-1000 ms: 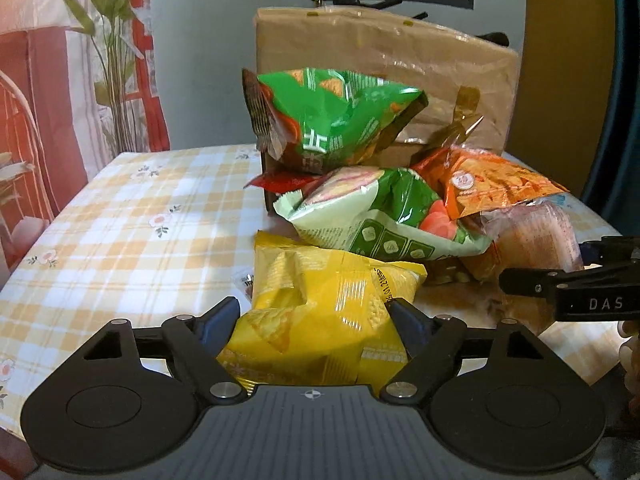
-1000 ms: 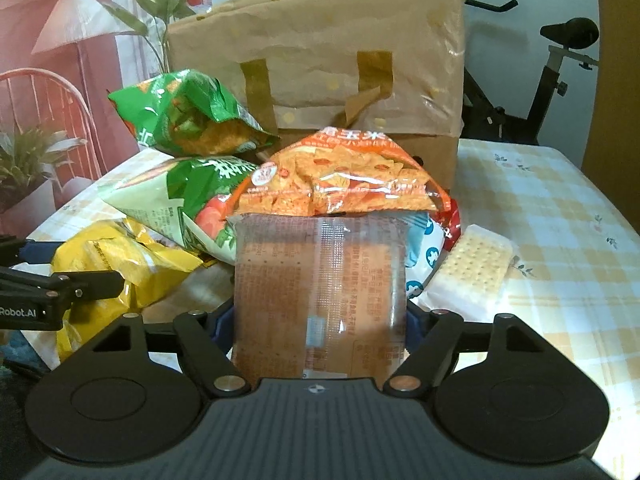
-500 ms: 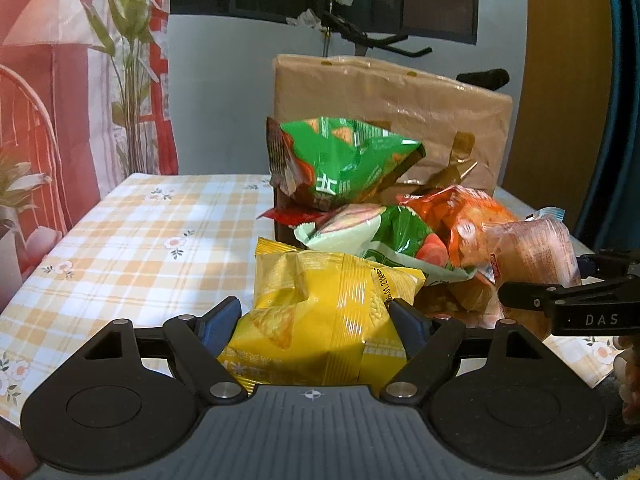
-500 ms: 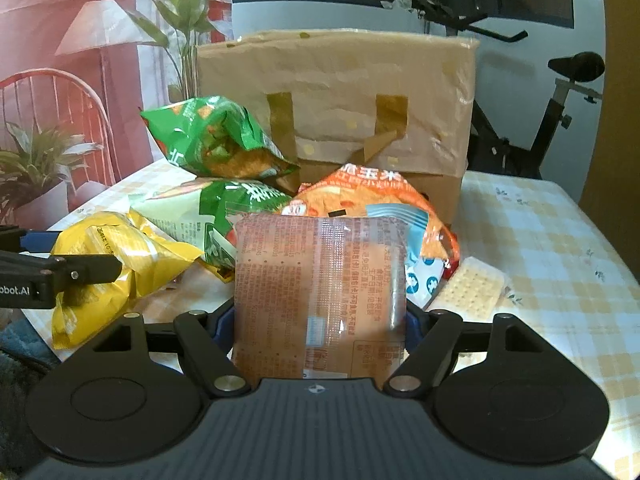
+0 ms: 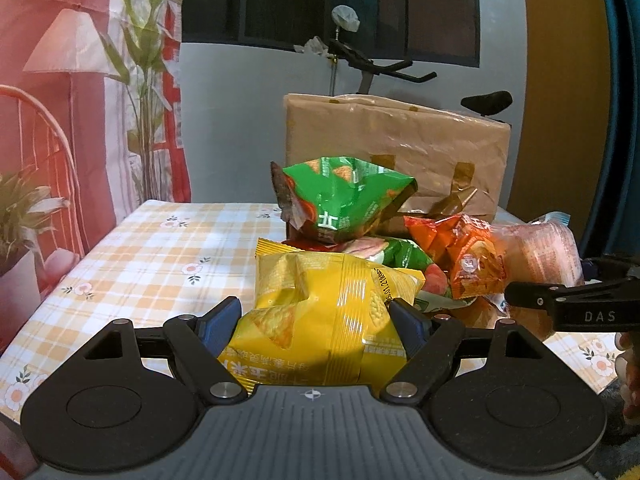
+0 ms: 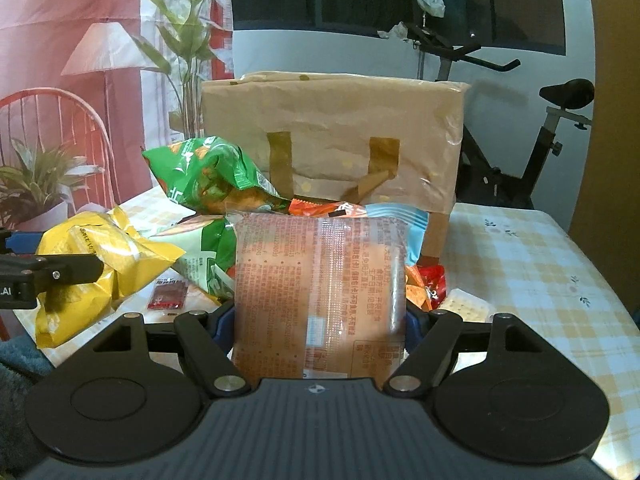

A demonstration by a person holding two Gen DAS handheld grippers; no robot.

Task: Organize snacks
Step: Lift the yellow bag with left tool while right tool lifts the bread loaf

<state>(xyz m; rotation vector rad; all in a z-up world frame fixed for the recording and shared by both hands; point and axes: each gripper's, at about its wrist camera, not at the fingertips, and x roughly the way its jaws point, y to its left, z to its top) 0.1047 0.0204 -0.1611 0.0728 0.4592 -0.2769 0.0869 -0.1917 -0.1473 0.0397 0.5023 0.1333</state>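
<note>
Two packs in hand: my left hand-held gripper [image 5: 316, 326] pinches the yellow chip bag [image 5: 324, 320], right hand-held gripper [image 6: 320, 320] pinches the orange cracker pack [image 6: 320, 292], long axis upright. Brown paper bag [image 6: 340, 136] sits dead ahead of right, nearer to it.

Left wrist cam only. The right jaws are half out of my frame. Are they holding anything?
Observer: Yes. The right gripper is shut on a translucent orange packet, upright, clamped by its side edges.
Operator: Anything hidden behind my yellow bag?
Observer: A small red sachet lies flat on the tablecloth just past it.
Operator: And right of the pile?
Observer: A pale cracker pack lies on the cloth, low beside the packet.
</note>
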